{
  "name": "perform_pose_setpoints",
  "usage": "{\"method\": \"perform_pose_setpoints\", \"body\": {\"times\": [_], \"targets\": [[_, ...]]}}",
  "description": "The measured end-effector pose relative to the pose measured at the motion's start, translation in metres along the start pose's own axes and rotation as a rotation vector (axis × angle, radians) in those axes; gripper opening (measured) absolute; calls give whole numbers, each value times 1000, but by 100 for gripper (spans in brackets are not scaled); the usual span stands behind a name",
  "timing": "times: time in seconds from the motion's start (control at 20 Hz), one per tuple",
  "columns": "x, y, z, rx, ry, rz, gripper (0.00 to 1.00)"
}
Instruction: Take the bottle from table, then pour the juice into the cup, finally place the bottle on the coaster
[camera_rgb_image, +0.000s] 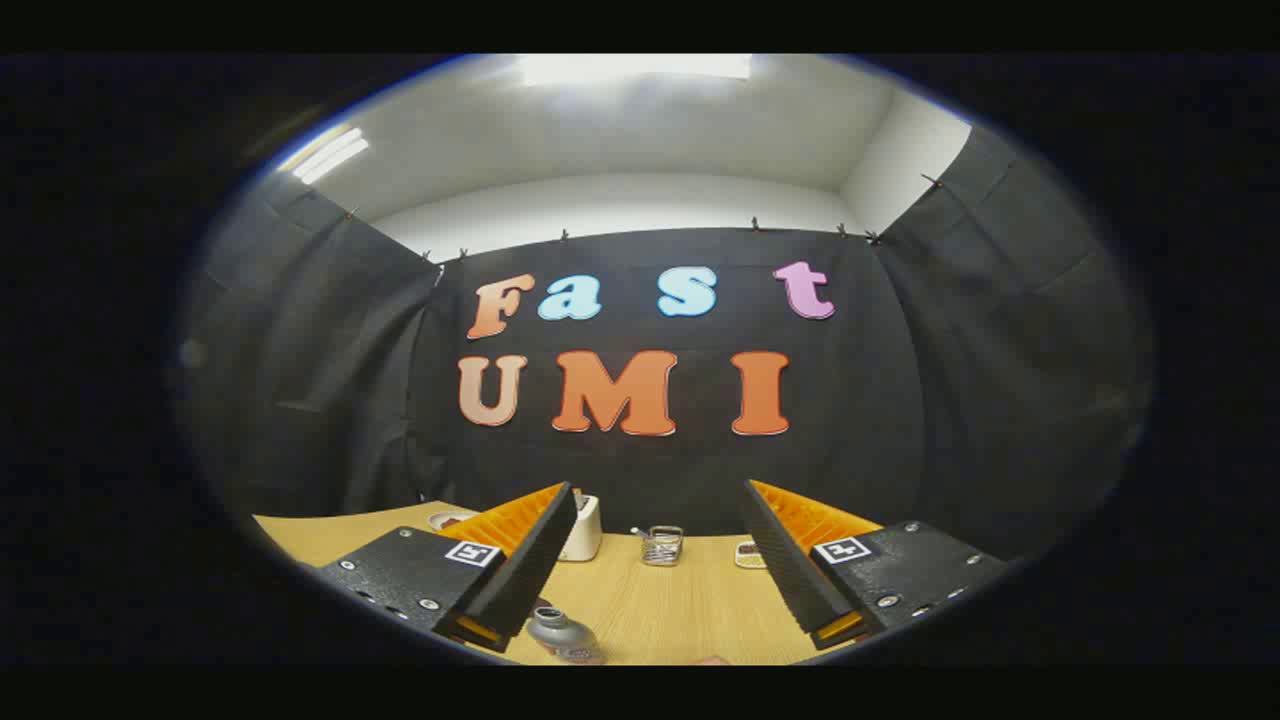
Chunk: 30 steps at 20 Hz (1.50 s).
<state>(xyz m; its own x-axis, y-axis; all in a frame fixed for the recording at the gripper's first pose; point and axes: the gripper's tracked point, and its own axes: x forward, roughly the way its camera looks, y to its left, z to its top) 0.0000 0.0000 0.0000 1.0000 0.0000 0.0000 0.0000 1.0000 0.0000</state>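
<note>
On the worktop: a pale wooden worktop (660, 610) with a straight grain is stretching away from the gripper toward the black cloth wall (900, 420) of the booth.
Gripper: the gripper (660, 515) is hovering above the worktop with its two fingers spread wide, a broad gap lying open between them and nothing sitting in it.
Fingers: the left finger (525, 560) and the right finger (785, 560) are angling inward toward the far end of the worktop, each showing a ribbed inner face and touching no object.
Bottle: a small grey bottle (562, 633) with a rounded shoulder and a narrow neck is standing on the worktop below the left finger, near its base, apart from both fingers; whether it is holding juice cannot be told.
Cup: a clear glass cup (662, 546) with something thin leaning inside is standing near the far edge of the worktop, beyond the fingertips and between the lines of the two fingers.
White object: a white boxy container (583, 528) is sitting just beyond the tip of the left finger, to the left of the glass cup.
Coaster: a small flat round piece (749, 554) is lying beside the right finger, to the right of the cup; it is too small to tell clearly.
Far left: a round dish-like thing (448, 519) is resting near the far left corner of the worktop, behind the left finger.
</note>
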Motion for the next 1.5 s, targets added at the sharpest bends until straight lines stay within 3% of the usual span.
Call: {"method": "perform_pose_setpoints", "body": {"times": [0.95,1.5], "targets": [[3,-1,-20,0,33,-14,98],[-3,13,-74,39,126,22,98]]}}
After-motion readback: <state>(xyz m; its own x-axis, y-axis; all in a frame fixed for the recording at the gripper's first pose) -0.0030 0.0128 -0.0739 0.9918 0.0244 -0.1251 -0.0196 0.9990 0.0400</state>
